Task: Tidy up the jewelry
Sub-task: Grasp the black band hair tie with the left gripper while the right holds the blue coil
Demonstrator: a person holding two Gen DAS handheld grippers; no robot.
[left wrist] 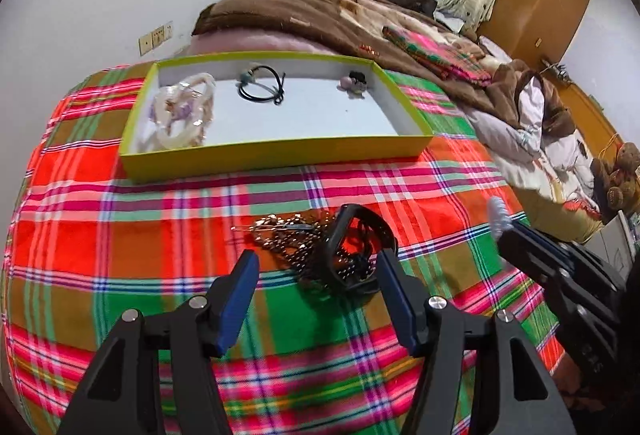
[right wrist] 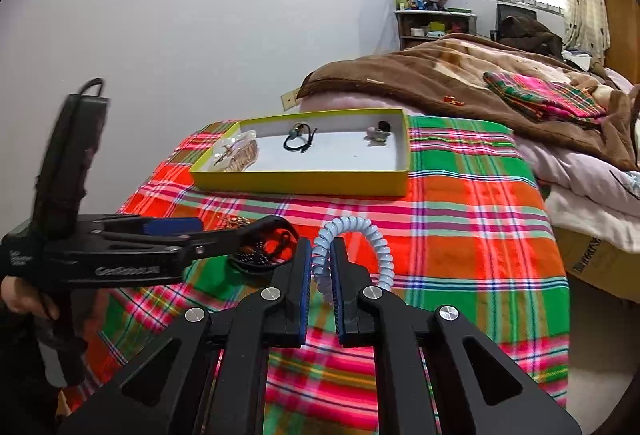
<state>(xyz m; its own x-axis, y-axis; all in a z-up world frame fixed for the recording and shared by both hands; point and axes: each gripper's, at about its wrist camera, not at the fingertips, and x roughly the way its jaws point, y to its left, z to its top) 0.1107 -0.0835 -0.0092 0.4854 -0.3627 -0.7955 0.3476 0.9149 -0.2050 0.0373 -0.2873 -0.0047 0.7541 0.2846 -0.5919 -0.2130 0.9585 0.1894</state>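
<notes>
On the plaid cloth (left wrist: 160,195) lies a heap of jewelry: a gold-and-dark bead chain (left wrist: 280,231) and a black band (left wrist: 352,219). My left gripper (left wrist: 316,259) hovers open just over this heap, with the band near its right finger and neither pad pressing on it. My right gripper (right wrist: 320,251) is shut on a pale blue coil hair tie (right wrist: 372,235), which loops up ahead of the fingers. It appears at the right of the left wrist view as the right gripper (left wrist: 504,235). Beyond stands a yellow box (left wrist: 276,159) holding pearly pieces (left wrist: 180,111), a black hair tie (left wrist: 262,85) and a pink piece (left wrist: 354,83).
A brown blanket (left wrist: 320,11) and a folded plaid cloth (left wrist: 436,51) lie behind the box. The bed's edge drops off at the right, where a teddy bear (left wrist: 616,175) sits. The left gripper (right wrist: 216,231) and a hand (right wrist: 24,299) fill the right wrist view's left side.
</notes>
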